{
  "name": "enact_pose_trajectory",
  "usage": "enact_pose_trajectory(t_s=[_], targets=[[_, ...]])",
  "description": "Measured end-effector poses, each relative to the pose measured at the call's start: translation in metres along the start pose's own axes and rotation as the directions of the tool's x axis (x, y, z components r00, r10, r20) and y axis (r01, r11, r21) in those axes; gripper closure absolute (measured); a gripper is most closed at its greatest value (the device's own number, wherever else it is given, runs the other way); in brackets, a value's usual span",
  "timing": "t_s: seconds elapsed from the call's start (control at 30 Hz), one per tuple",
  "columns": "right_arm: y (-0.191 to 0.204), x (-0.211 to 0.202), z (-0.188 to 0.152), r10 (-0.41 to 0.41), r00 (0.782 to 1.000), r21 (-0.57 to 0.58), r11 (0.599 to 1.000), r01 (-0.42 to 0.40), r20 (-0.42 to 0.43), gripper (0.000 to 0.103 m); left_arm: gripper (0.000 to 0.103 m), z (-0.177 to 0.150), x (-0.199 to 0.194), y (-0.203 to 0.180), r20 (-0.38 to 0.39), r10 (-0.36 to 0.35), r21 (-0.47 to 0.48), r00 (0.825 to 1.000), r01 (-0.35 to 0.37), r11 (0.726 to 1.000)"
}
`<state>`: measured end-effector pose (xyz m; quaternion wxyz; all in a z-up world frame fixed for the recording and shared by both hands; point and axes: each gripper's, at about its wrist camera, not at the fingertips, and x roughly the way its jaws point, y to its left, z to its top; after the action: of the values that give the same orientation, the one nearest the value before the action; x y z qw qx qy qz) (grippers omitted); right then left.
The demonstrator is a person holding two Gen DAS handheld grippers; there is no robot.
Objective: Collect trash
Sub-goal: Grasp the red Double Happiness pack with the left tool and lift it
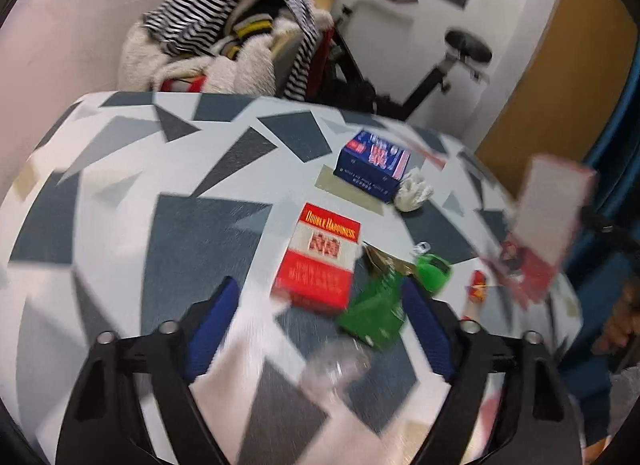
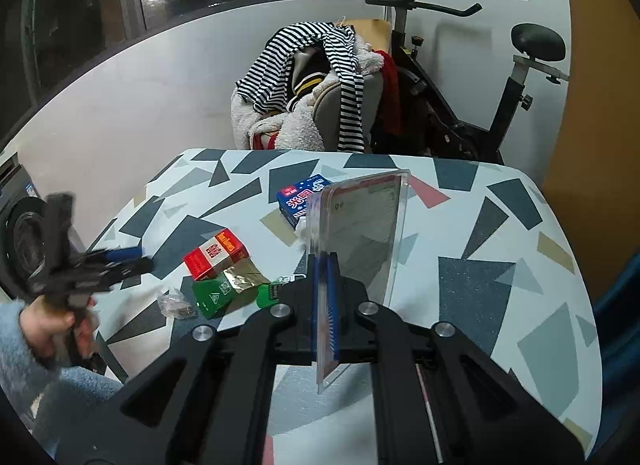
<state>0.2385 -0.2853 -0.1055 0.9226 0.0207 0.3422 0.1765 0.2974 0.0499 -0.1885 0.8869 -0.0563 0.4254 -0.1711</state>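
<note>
A: R gripper (image 2: pixel 325 289) is clamped on the clear card sleeve (image 2: pixel 360 241), holding it upright above the table (image 2: pixel 520 305).

B: And the L?

A: L gripper (image 1: pixel 316 329) is spread, nothing between the pads, hanging over the clear wrapper (image 1: pixel 334 371). Trash sits just ahead: red pack (image 1: pixel 320 261), green pack (image 1: pixel 376 313), foil scrap (image 2: pixel 240 277), white wad (image 1: pixel 412 193) beside the blue box (image 1: pixel 372 167).

B: Plan?

A: I'd go for the wrapper: straddle it, pads low to the tabletop, squeeze slowly so the film doesn't skid. Keep R steady, clear of L.
</note>
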Motion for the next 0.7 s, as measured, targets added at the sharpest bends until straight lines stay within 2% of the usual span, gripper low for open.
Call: enact_pose_trajectory(t_s=[0.03,0.13,0.37,0.53,0.7], targets=[[-0.002,-0.001,0.000,-0.002,1.000,0.005,1.000,0.002,0.004,0.095,0.039,0.005,0.011,-0.001,-0.028,0.003,0.015,1.000,-0.003,1.000],[-0.005,-0.004,0.000,-0.006,1.000,0.017,1.000,0.006,0.014,0.095,0.040,0.021,0.041,-0.005,-0.086,0.007,0.041,0.996,-0.003,0.999],[-0.010,-0.008,-0.005,0.000,1.000,0.040,0.999,-0.001,0.022,0.095,0.040,0.039,0.075,-0.022,-0.130,0.054,0.116,0.990,-0.039,0.993],[-0.010,-0.006,-0.008,0.004,1.000,0.050,0.999,-0.004,0.015,0.095,0.042,0.039,0.097,-0.024,-0.174,0.093,0.127,0.980,-0.071,0.989],[-0.002,-0.007,-0.011,0.009,1.000,0.039,0.999,-0.010,0.008,0.095,0.045,0.039,0.091,-0.024,-0.159,0.092,0.131,0.983,-0.071,0.989]])
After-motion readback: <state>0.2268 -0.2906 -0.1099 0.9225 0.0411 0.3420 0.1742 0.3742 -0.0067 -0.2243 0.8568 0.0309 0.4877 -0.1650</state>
